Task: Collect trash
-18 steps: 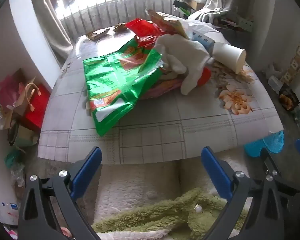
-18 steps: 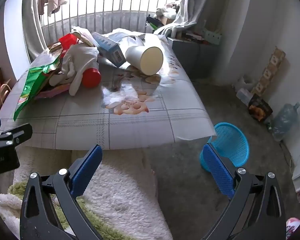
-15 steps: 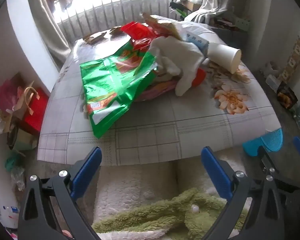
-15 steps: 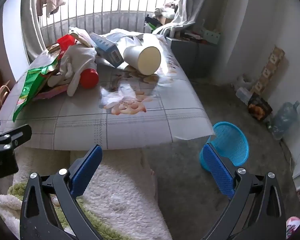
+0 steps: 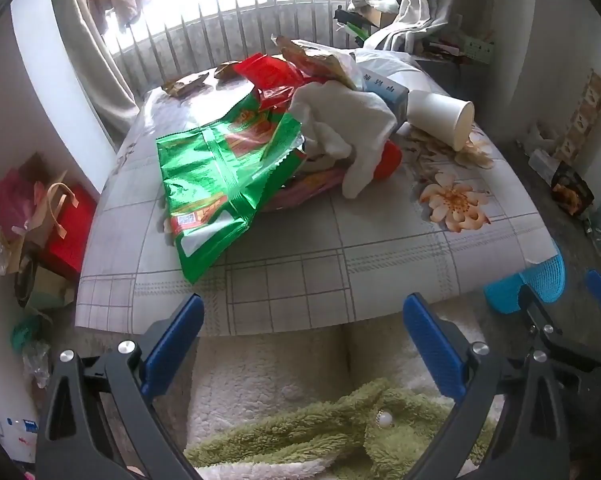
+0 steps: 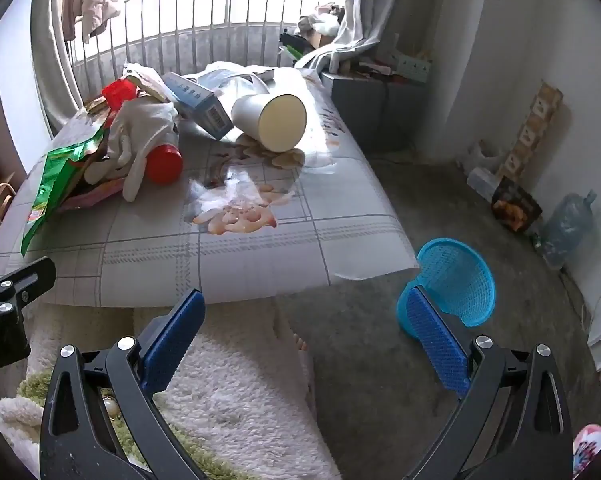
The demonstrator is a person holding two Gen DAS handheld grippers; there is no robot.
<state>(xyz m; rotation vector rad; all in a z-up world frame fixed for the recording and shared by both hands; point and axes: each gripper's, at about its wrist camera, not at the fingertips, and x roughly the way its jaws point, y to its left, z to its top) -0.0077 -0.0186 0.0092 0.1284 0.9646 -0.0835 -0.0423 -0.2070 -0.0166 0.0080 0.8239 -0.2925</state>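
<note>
Trash is piled on a low table (image 5: 300,280): a green foil snack bag (image 5: 216,172), a white rag (image 5: 348,132), a red-capped container (image 5: 388,158), a tipped white paper cup (image 5: 440,120), a blue-white carton (image 6: 198,104) and a clear plastic scrap (image 6: 224,188). A blue mesh basket (image 6: 456,284) stands on the floor to the table's right. My left gripper (image 5: 300,340) is open and empty just before the table's near edge. My right gripper (image 6: 308,336) is open and empty, between the table corner and the basket.
A white fleece blanket (image 5: 268,372) and a green plush toy (image 5: 340,428) lie below the grippers. Bags and a red box (image 5: 68,232) crowd the floor on the left. A water jug (image 6: 568,228) and a dark packet (image 6: 516,208) sit by the right wall.
Both grippers have drawn back and down a little from the table; the trash sits slightly farther off. Both stay open and nothing on the table has moved.
</note>
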